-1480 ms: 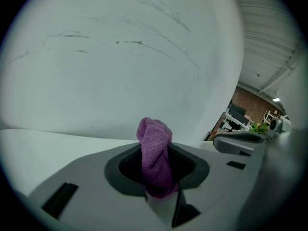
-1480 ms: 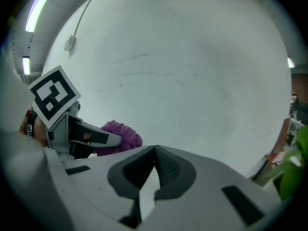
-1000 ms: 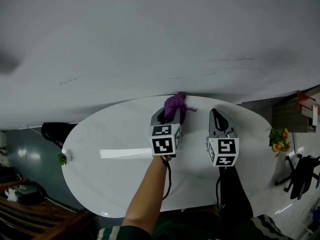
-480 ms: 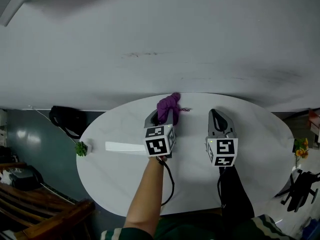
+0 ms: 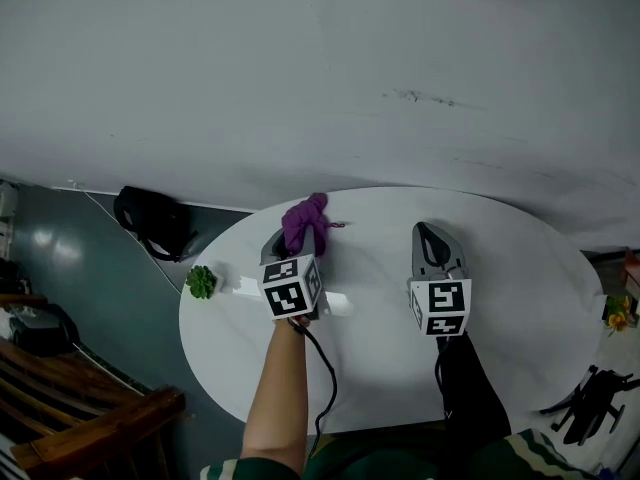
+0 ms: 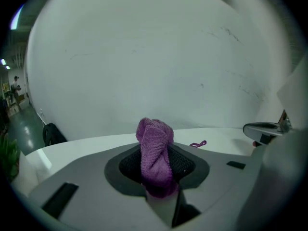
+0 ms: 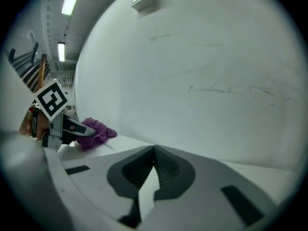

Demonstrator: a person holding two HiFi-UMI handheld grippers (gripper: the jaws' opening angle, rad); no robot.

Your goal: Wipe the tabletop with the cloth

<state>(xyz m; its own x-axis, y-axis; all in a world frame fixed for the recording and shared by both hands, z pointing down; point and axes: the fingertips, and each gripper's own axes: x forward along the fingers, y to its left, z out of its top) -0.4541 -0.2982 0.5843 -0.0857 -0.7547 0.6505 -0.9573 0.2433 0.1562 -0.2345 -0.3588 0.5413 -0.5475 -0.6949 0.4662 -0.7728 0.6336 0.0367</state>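
A bunched purple cloth [image 5: 303, 220] [image 6: 155, 154] sticks out from my left gripper [image 5: 290, 240] [image 6: 158, 177], which is shut on it over the back left part of the white oval tabletop [image 5: 380, 368]. In the right gripper view the same purple cloth [image 7: 96, 133] shows at the left, held in the left gripper [image 7: 65, 125]. My right gripper [image 5: 435, 243] [image 7: 154, 165] is to the right, over the table's middle; its jaws meet at the tips with nothing between them.
A small green potted plant [image 5: 202, 281] stands at the table's left edge. A grey wall [image 5: 330, 88] rises just behind the table. A black bag [image 5: 150, 223] lies on the floor at the left, a wooden bench [image 5: 80, 428] at lower left.
The left gripper with the cloth has moved left along the table's back edge, and the view has swung so the plant is closer. The right gripper has held its place.
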